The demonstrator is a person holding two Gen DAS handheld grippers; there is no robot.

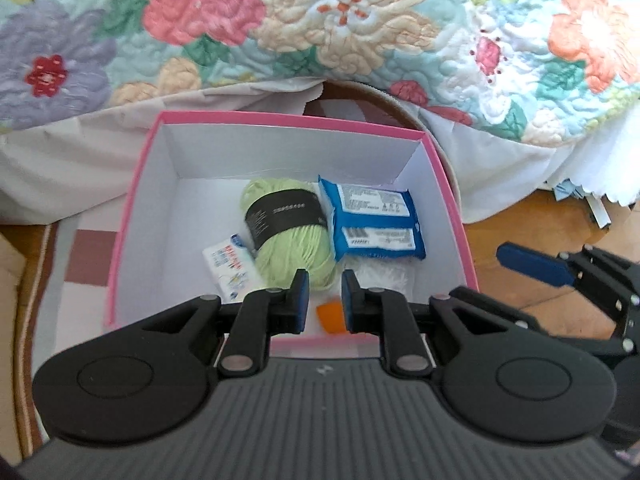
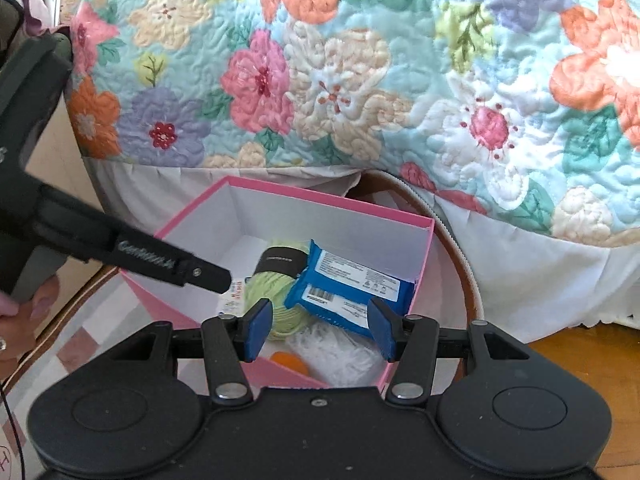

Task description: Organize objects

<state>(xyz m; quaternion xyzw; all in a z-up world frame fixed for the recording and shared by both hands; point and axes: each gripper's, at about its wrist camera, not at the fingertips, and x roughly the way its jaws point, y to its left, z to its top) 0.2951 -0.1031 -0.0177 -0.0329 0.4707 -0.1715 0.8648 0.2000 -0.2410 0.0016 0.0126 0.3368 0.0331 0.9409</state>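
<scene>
Left wrist: left gripper point(image 1: 324, 298) fingers nearly closed, empty, above pink box point(image 1: 136, 200) holding green yarn point(image 1: 288, 236), blue packet point(image 1: 372, 220). Right wrist: right gripper point(image 2: 320, 330) fingers apart, empty, over same box.

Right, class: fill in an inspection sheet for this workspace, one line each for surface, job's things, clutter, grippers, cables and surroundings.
Surface: patterned rug on wooden floor.
Job's things: pink box, open, holding green yarn, blue packet, small white packet, orange item and a white bundle.
Clutter: nothing seen.
Grippers: left gripper nearly shut, holding nothing; right gripper part open, holding nothing; both above the box.
Cables: thin dark cable at the left edge of the right wrist view.
Surroundings: floral quilt hanging over a white bed skirt behind the box.
</scene>
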